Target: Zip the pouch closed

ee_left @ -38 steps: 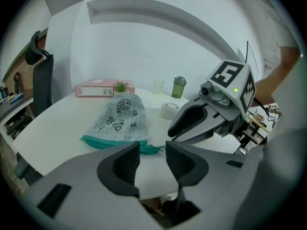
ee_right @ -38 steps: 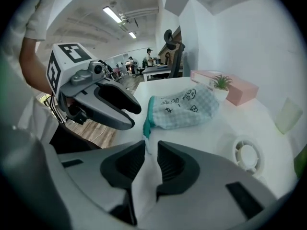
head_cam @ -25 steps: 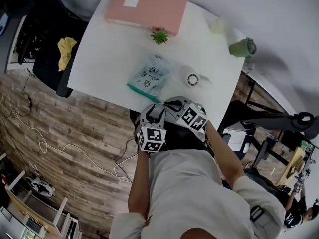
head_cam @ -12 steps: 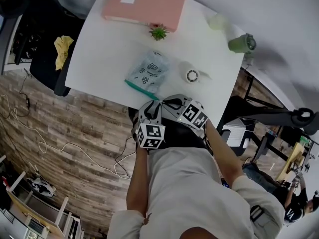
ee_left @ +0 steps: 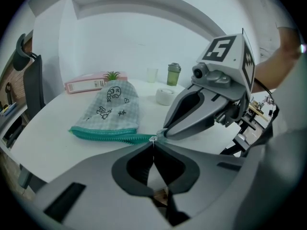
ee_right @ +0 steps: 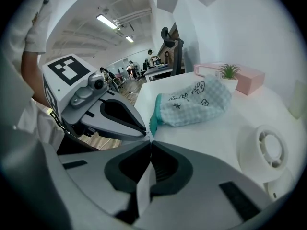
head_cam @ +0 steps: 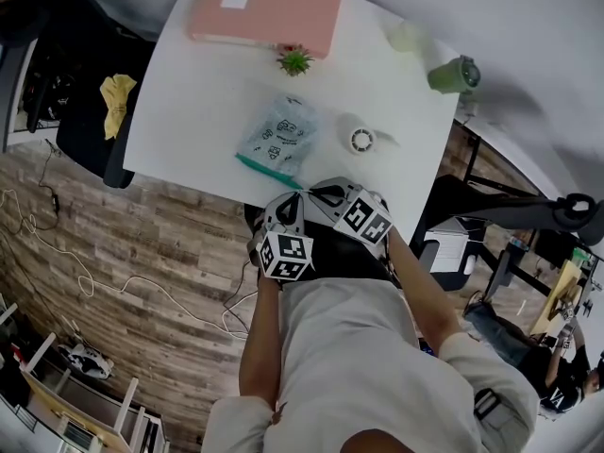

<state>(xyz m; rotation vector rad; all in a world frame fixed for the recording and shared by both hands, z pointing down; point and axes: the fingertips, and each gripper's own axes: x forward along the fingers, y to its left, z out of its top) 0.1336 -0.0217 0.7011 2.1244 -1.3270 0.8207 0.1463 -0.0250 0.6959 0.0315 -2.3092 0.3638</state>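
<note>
Shirt [head_cam: 359, 366]: our pale top fills the bottom of the head view.
Left gripper [ee_left: 153, 141]: clenched. Its jaws have just been closing and now meet tip to tip at the centre of its own view, with the small silver zip pull [ee_left: 153, 138] nipped at the very tips.
Right gripper [ee_right: 150, 139]: clenched as well. Its tips are pressed together at the centre of its own view, on the near teal end of the pouch [ee_right: 192, 102] as far as we can make out.
Both tools: side by side just below the centre of the head view, at the near edge of the white table [head_cam: 179, 111]. Their noses touch and the marker cubes face up.
Pouch: it lies flat at the centre of the head view. It is pale checked cloth with small dark drawings, and the teal zip [ee_left: 108, 135] along its near edge runs up to our gripper tips.
White roll [head_cam: 360, 141]: right of the pouch and clear of it.
Small plant [head_cam: 294, 60]: beyond the pouch, at upper centre.
Pink box [head_cam: 264, 8]: at the top of the frame, just behind the plant.
Green cup [head_cam: 451, 75]: upper right, near the far table edge.
</note>
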